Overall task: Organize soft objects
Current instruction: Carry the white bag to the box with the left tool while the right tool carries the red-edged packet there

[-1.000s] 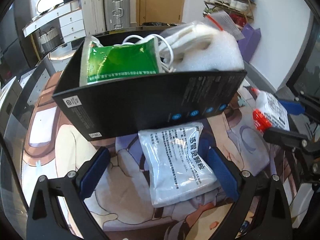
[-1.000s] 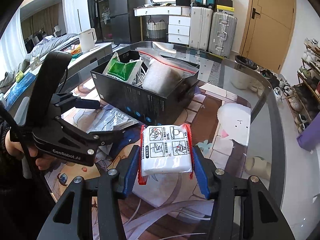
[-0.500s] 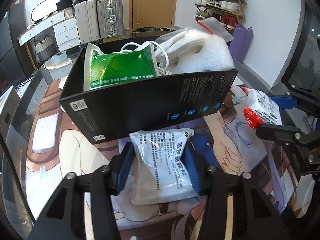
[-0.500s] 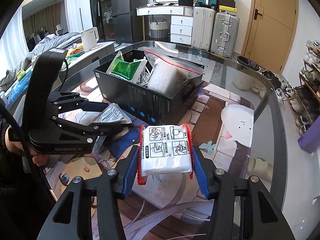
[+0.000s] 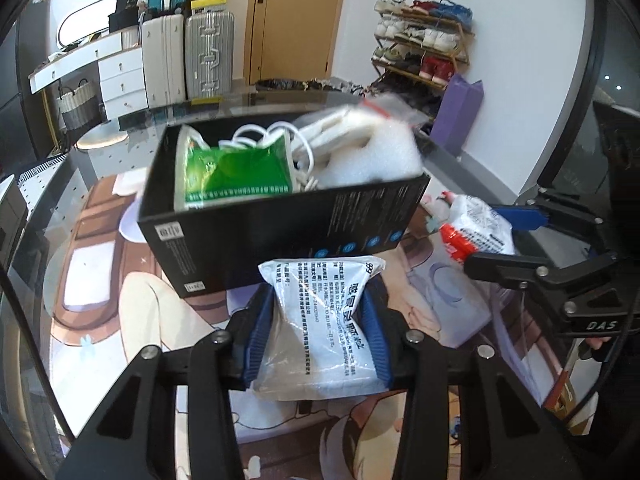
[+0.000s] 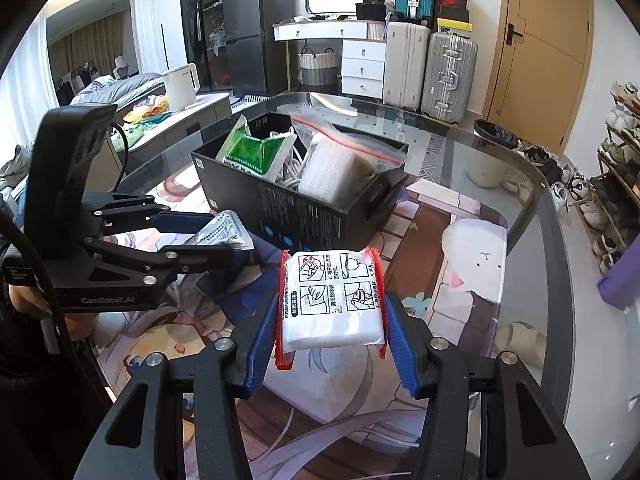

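Left wrist view: left gripper (image 5: 318,334) is clamped on the silver sachet (image 5: 320,320), just near of the black box (image 5: 280,220). Right gripper (image 6: 330,316) squeezes the red-edged pack (image 6: 332,300) over the desk (image 6: 520,216). Risk: slack film slipping out, or snagging the box's near wall.

**Camera Placement: Two Wrist-Mounted Fisheye Views**

The left wrist view looks forward and downward along the left gripper (image 5: 318,330), close above the glass-topped table with the printed illustrated mat (image 5: 100,320). The right wrist view looks likewise along the right gripper (image 6: 330,322), from the opposite side. Both views share the open black cardboard box (image 5: 280,224) (image 6: 304,208). Each view shows the other gripper at its edge.
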Demonstrator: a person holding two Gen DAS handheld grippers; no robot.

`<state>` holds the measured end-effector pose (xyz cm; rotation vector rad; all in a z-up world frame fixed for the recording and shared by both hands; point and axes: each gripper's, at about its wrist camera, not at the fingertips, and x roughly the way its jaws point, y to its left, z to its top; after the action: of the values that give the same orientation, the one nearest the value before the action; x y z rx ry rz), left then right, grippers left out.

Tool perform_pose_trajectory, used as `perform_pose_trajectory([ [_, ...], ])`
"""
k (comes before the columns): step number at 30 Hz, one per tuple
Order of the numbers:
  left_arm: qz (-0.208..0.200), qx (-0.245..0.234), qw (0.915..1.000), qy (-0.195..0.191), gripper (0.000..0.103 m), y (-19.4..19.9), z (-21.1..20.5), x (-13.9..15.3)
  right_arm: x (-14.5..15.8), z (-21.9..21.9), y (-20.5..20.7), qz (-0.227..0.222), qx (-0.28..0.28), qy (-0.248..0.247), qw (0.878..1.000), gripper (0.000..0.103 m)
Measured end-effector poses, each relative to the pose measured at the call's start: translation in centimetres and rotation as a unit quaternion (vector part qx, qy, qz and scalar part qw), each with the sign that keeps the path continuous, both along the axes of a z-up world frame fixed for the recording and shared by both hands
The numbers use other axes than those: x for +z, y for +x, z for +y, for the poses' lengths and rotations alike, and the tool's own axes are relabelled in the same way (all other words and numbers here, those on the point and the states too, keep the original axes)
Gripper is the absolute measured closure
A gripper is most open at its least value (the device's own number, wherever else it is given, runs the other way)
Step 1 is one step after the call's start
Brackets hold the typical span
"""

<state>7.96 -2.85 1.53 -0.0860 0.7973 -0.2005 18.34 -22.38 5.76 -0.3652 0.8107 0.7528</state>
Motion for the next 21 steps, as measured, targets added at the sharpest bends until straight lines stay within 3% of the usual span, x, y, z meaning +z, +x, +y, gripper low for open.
perform_pose_trajectory([
  [21,-0.068,0.018,0.9975,-0.013,0.060,0.3,2.8,5.4,2.9,1.5,-1.0,-0.047,0.001,0.073,0.996,0.051],
])
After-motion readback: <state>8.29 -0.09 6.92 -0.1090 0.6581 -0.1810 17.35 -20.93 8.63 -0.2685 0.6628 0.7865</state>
